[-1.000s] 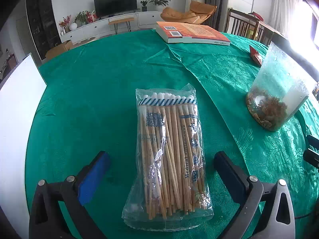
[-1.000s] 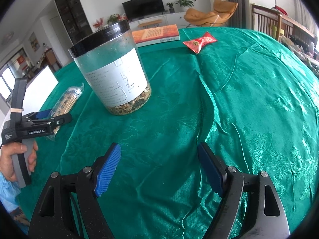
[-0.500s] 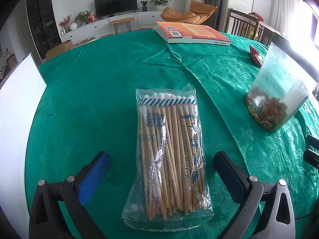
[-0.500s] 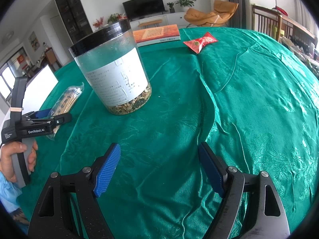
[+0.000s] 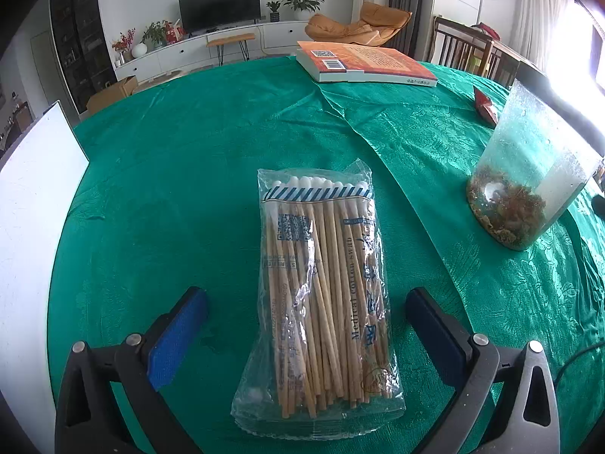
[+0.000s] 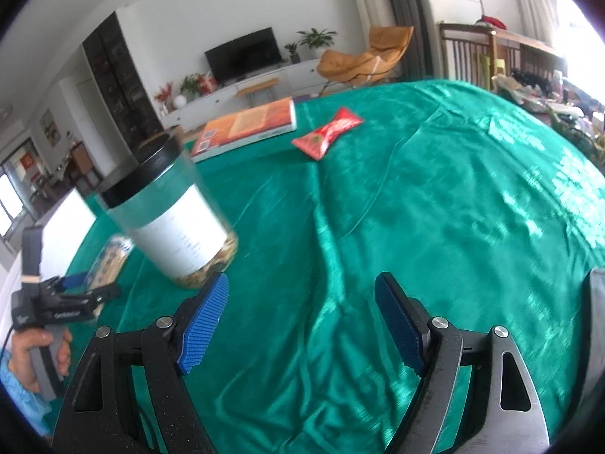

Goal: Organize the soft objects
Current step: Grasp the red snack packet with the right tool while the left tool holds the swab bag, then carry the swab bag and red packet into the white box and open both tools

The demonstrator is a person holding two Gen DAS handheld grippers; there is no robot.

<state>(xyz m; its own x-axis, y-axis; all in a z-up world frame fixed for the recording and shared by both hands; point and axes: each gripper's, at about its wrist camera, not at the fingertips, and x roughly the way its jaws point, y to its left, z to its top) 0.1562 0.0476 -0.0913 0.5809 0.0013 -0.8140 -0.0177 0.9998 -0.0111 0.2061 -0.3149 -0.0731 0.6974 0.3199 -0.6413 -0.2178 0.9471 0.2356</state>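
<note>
Left gripper [image 5: 308,302] gapes around swab bag [image 5: 321,295]; right gripper [image 6: 302,295] wide apart

- My left gripper [image 5: 306,325] has ribbed blue rubbery pads, matt black plastic arms.
- Swab bag [image 5: 321,291]: glossy crinkled plastic, wooden sticks.
- Tablecloth [image 5: 181,174]: shiny patterned green cloth.

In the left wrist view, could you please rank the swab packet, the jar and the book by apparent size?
1. swab packet, nearest the camera
2. jar
3. book, farthest away, so true size is unsure
</note>
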